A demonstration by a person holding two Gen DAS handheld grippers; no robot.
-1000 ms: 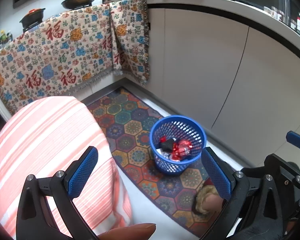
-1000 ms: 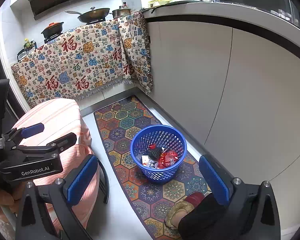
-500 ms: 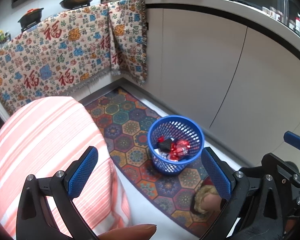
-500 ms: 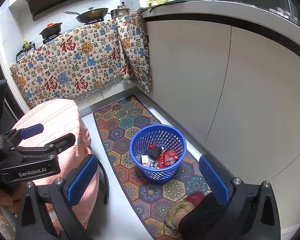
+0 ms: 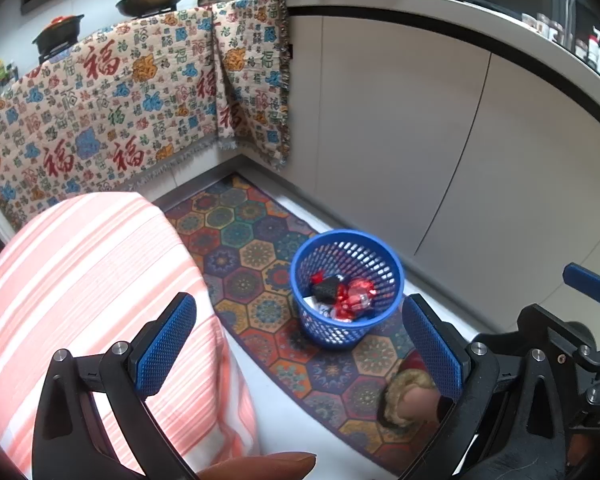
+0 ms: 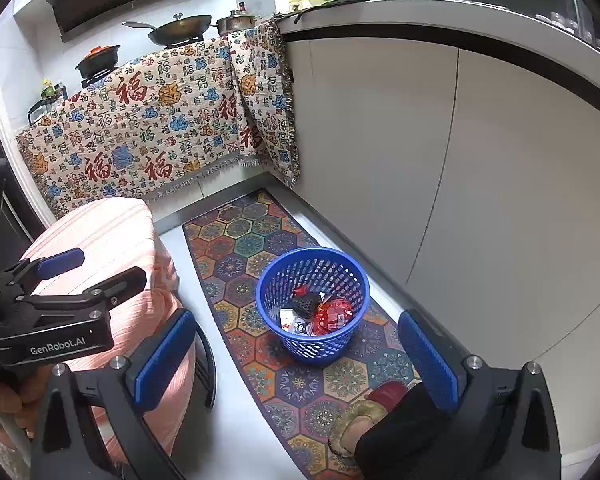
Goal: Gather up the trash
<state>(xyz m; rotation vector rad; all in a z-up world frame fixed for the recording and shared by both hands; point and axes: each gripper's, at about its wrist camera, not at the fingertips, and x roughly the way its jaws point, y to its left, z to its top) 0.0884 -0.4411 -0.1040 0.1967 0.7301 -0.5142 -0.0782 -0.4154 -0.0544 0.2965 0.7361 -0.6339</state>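
A blue mesh wastebasket (image 5: 392,264) stands on a patterned floor mat, seen also in the right wrist view (image 6: 268,280). It holds trash (image 5: 344,294): red wrappers, a dark item and white scraps, also in the right wrist view (image 6: 320,312). My left gripper (image 5: 300,344) is open and empty, held above the floor near the basket. My right gripper (image 6: 296,356) is open and empty, also above the basket. The left gripper's body shows at the left of the right wrist view (image 6: 56,320).
A table with a pink striped cloth (image 5: 80,280) stands at the left. Grey cabinet fronts (image 5: 440,140) run along the right. A patterned cloth (image 5: 120,112) hangs over the counter at the back. The person's slippered foot (image 5: 408,400) rests on the mat (image 5: 240,248).
Both views have drifted slightly; the basket sits a little further left in each. Both grippers stay open and empty.
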